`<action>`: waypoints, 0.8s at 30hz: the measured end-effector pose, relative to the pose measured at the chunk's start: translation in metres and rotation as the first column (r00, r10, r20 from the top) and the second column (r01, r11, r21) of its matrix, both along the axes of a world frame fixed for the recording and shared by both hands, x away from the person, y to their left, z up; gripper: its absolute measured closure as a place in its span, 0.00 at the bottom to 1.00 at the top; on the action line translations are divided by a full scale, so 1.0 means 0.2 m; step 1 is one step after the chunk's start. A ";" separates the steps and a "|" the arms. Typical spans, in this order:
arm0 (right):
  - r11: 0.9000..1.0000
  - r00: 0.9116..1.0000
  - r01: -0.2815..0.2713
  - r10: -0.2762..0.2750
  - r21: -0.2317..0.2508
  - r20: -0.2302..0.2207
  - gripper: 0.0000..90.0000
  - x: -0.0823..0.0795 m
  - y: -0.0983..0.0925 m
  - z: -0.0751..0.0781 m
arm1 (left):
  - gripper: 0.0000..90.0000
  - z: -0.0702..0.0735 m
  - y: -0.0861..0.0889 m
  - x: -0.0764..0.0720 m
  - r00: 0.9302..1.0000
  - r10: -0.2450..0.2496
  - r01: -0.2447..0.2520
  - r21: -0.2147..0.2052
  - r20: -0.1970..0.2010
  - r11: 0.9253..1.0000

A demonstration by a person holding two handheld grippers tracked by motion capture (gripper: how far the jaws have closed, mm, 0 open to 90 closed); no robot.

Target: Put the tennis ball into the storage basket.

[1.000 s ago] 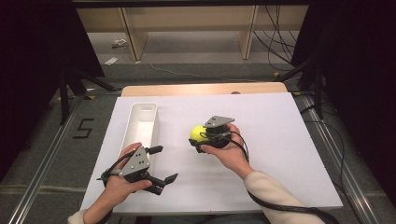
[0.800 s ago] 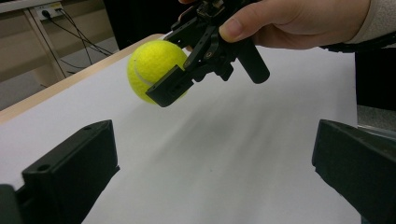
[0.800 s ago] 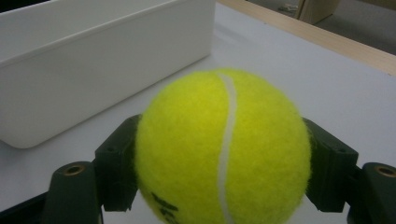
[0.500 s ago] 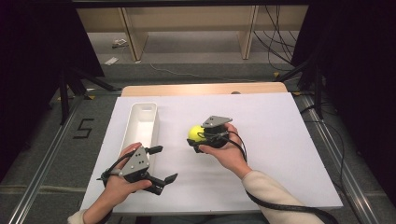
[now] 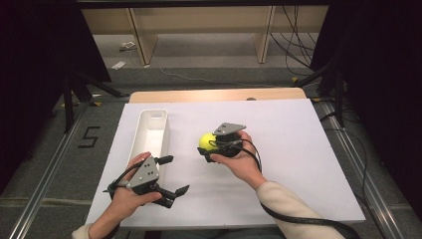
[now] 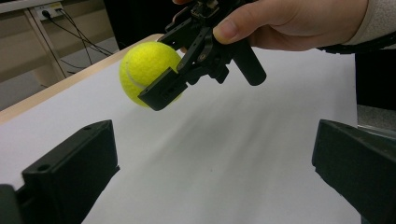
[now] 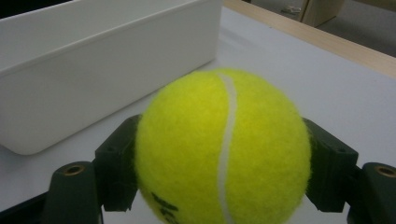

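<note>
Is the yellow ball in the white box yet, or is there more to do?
Not yet. Picking up looks done: the right gripper is shut on the tennis ball and holds it off the table. The white bin beside it looks empty. Probably left: carry the ball over and drop it in. The left gripper is open, holding nothing.

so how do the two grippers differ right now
The right gripper is shut on the yellow tennis ball; the left gripper is open and holds nothing. In the left gripper view the right one is lifted, the ball clear of the white table surface, near the white bin; the left sits low by the table's near edge. Both are black, hand-held, with grey top plates.
</note>
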State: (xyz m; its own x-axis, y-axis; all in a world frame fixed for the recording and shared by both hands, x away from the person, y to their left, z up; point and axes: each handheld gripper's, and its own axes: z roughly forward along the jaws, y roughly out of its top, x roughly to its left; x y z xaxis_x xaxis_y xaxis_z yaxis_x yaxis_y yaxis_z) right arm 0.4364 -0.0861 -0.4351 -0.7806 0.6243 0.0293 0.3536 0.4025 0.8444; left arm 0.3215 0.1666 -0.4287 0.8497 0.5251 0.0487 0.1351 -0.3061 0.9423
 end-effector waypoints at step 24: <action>1.000 1.000 -0.008 0.008 0.003 -0.005 0.30 0.01 0.04 0.00 | 0.00 0.00 0.00 0.00 1.000 0.000 0.000 0.000 0.002 1.000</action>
State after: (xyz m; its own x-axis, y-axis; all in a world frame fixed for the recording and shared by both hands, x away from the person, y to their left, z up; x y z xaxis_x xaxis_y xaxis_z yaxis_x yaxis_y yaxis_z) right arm 0.4384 -0.0778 -0.4341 -0.7852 0.6182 0.0352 0.3551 0.4030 0.8435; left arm 0.3211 0.1668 -0.4285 0.8495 0.5252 0.0499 0.1337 -0.3057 0.9427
